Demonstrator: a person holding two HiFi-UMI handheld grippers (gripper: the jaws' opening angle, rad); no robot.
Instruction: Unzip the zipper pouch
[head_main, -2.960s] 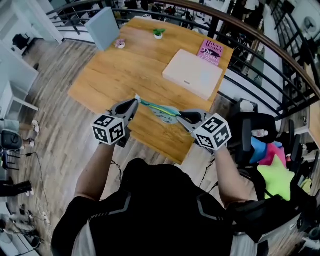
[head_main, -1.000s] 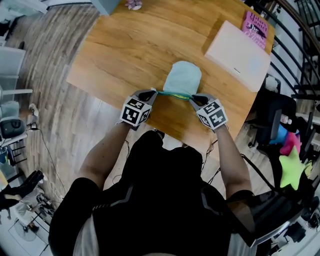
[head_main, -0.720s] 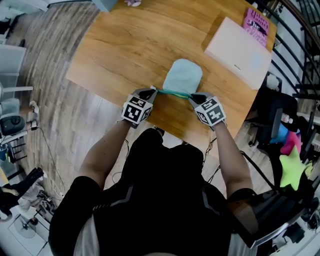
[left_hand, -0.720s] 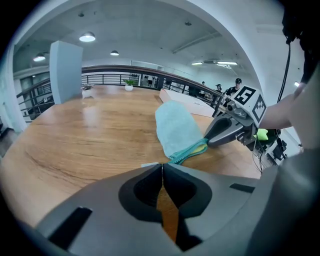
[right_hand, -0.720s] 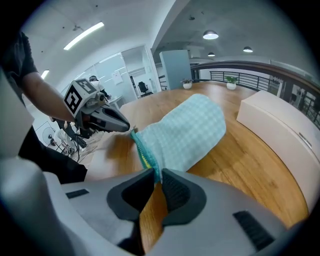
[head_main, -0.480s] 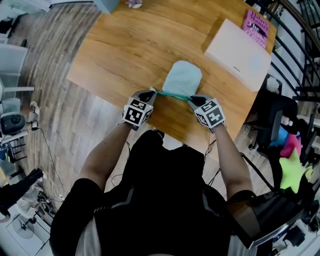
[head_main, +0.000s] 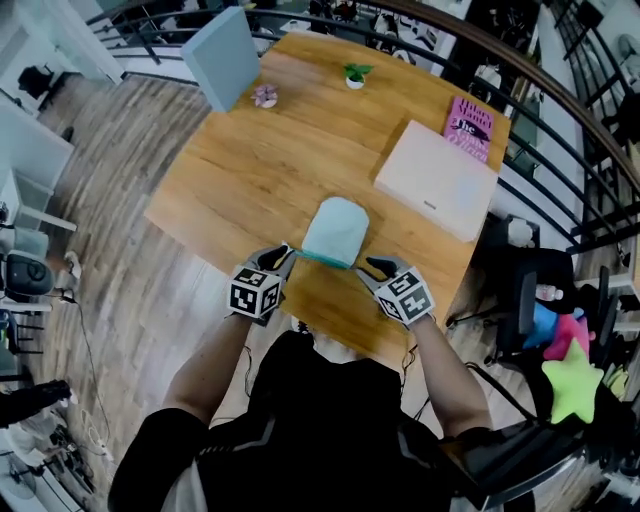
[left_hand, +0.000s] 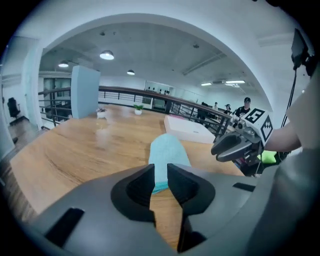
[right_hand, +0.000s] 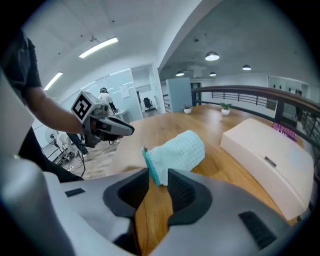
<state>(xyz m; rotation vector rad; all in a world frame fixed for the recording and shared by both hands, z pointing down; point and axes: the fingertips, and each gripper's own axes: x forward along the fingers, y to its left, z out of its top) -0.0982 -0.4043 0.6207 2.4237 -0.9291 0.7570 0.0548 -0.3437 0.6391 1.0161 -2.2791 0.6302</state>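
Both grippers, left gripper (head_main: 284, 251) and right gripper (head_main: 371, 264), have jaws slightly parted, just opened, pinching nothing. Each is held at the near edge of the light wooden table (head_main: 240, 170). The pale teal fabric zipper pouch (head_main: 335, 228) lies flat on that table between them. A flat white rectangular box (head_main: 435, 180) rests near the table's right edge.

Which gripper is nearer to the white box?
Right. The right gripper is at the pouch corner nearest the white box, the left gripper at the other. Both jaws have just been opening, nothing pinched.
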